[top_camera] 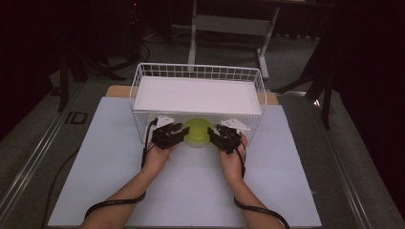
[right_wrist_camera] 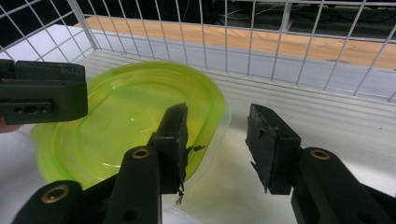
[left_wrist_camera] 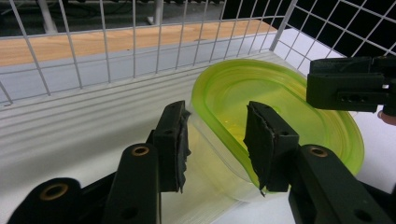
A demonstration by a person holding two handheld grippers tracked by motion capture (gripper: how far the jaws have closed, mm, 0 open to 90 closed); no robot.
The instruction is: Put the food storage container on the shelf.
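Note:
A clear oval container with a lime-green lid [top_camera: 197, 131] lies at the front opening of a white wire rack [top_camera: 198, 71], under its white top board [top_camera: 198, 95]. My left gripper [top_camera: 179, 130] is at the container's left end and my right gripper [top_camera: 213, 131] at its right end. In the left gripper view the jaws [left_wrist_camera: 215, 135] stand apart astride the container's [left_wrist_camera: 280, 107] near rim, with a gap at the left pad. In the right gripper view the jaws [right_wrist_camera: 217, 135] are apart too. The left pad lies over the lid's [right_wrist_camera: 126, 116] edge, and the right pad is off it.
The rack stands on a white mat [top_camera: 191, 181] over a wooden tabletop [top_camera: 117, 90]. Wire walls close its back and sides, and the ribbed white floor inside runs behind the container. Each gripper view shows the other gripper [left_wrist_camera: 348, 84] [right_wrist_camera: 42, 91] across the lid.

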